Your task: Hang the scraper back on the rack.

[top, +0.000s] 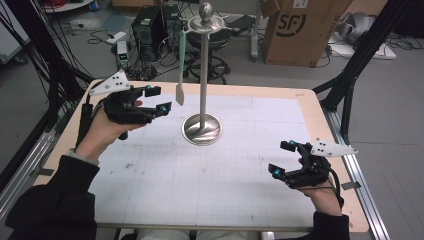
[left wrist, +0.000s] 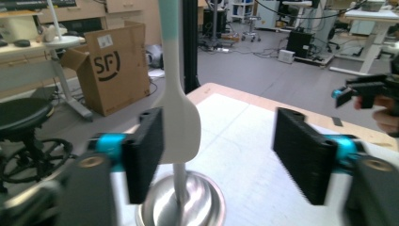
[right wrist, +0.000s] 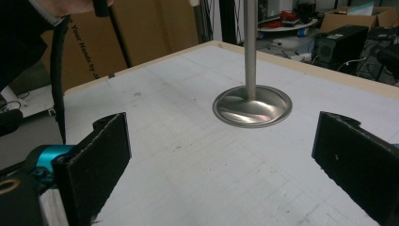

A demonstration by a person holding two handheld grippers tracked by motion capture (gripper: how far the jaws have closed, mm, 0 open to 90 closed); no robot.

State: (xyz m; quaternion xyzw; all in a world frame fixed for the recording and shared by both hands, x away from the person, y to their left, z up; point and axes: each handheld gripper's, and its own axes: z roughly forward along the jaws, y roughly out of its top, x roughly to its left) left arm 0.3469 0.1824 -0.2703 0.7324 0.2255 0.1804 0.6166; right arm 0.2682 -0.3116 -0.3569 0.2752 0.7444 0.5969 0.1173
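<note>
The spatula (top: 180,75) hangs from the top ring of the steel stand (top: 202,127), blade down, on the stand's left side above the far middle of the table (top: 210,200). Hung this way it dangles free, clear of the tabletop, with its pale green handle up at the hook and its white blade beside the pole. In the left gripper view the blade (left wrist: 178,122) sits just behind the left-hand pad, and I cannot tell whether it touches it; the pads do not press on it.

The left gripper (top: 158,99) is just left of the blade, its jaws spread wide with nothing clamped between them. To my eye this is a release after hanging the spatula, or an approach to take it; the frames alone do not settle which. The left hand (top: 107,130) holds the tool roughly level, pointing right toward the stand, forearm coming in from the near left.

The right gripper (top: 282,157) rests low at the near right, well apart from the stand, jaws wide and empty, pointing left toward the stand's base. It seems to be waiting.
</note>
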